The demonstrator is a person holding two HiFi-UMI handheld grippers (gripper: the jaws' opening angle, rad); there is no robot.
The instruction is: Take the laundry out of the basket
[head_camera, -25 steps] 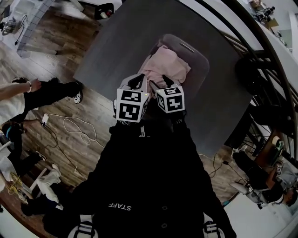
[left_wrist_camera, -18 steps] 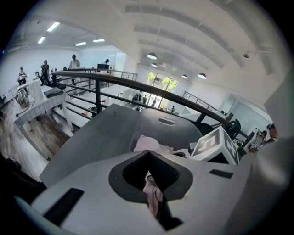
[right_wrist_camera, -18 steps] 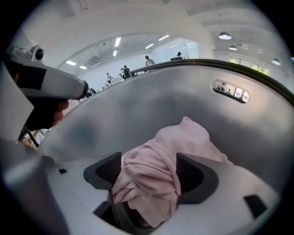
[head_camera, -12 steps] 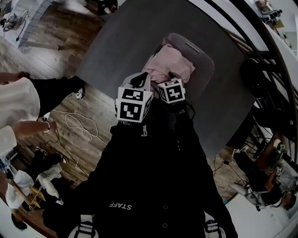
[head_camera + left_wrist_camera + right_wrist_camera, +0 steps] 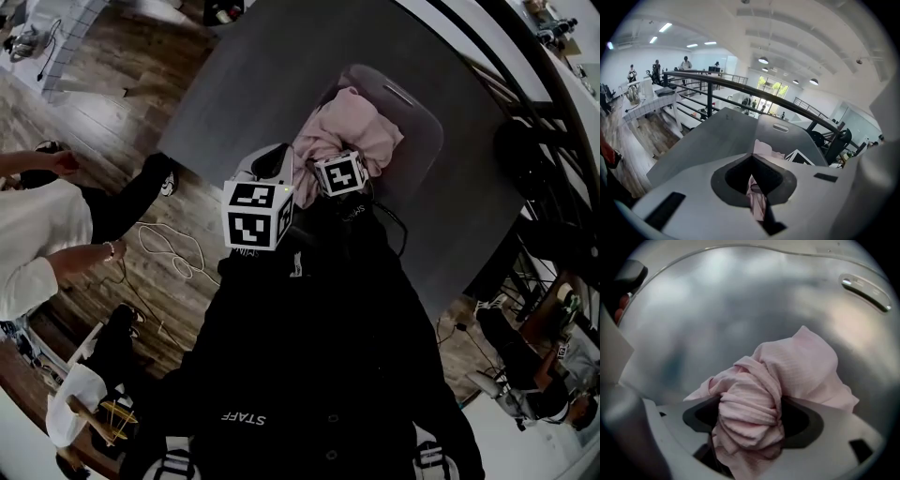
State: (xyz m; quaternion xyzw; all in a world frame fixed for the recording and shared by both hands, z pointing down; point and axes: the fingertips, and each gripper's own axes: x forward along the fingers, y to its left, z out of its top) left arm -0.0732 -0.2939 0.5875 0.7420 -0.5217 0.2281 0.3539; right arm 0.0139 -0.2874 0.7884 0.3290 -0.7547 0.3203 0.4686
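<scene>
A big grey counter (image 5: 234,84) stands on a brown wood floor (image 5: 103,103). A white cable (image 5: 173,258) lies in loops on the floor near the counter's edge. A person in a white top (image 5: 37,234) stands at the left, one arm out. Past the counter runs a black railing (image 5: 709,93). Round lamps (image 5: 763,60) hang from the white ceiling.

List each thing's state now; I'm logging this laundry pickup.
pink garment: bunched, over the basket.
basket: upright on the table.
left gripper: shut on a fold of the pink garment.
right gripper: jaws opening, pink garment bunched between them.
</scene>
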